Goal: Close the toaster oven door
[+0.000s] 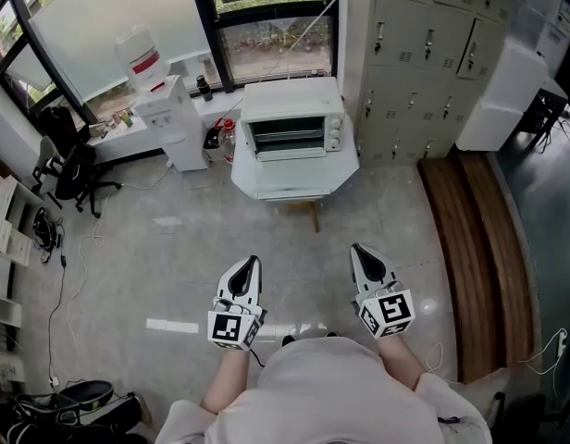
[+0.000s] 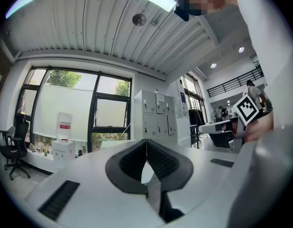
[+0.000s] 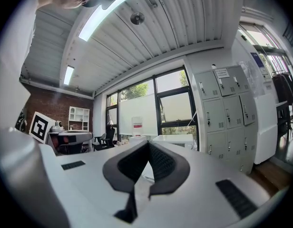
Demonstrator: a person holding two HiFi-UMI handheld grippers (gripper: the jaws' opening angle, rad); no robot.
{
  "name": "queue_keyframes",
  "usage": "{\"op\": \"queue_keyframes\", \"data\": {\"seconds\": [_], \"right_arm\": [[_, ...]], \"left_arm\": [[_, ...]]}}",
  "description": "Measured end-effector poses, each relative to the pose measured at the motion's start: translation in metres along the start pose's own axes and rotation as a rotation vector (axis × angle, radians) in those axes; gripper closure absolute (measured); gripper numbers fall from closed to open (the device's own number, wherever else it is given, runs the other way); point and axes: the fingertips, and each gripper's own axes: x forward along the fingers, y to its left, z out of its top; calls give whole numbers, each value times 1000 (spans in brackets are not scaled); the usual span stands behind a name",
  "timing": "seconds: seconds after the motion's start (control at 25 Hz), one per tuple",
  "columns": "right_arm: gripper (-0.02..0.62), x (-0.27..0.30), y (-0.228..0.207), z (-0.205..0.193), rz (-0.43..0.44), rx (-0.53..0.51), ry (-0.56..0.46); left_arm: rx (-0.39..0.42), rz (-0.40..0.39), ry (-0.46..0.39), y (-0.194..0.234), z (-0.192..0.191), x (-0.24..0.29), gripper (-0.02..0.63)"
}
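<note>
The left gripper (image 1: 252, 265) and the right gripper (image 1: 361, 251) are held level above the grey floor (image 1: 174, 248), each with jaws closed together and nothing between them. The toaster oven (image 1: 290, 123) is seen on a white table (image 1: 294, 181) by the window (image 1: 271, 49), well apart from both

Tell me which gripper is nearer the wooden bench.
Right. In the head view the right gripper sits just left of the wooden bench, not touching it; the left gripper is farther left, on the far side of the right one.
</note>
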Motion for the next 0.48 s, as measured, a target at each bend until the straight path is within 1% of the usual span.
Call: {"op": "queue_keyframes", "data": {"seconds": [0.12, 0.28, 0.48], "right_arm": [[588, -2, -8, 0, 11, 2, 2], [588, -6, -22, 0, 30, -2, 6], [588, -7, -32, -2, 56, -3, 5]], "left_arm": [[-7, -2, 1, -9, 1, 4, 585], [-61, 13, -3, -19, -1, 8, 585], [-53, 47, -2, -26, -3, 7, 586]]}}
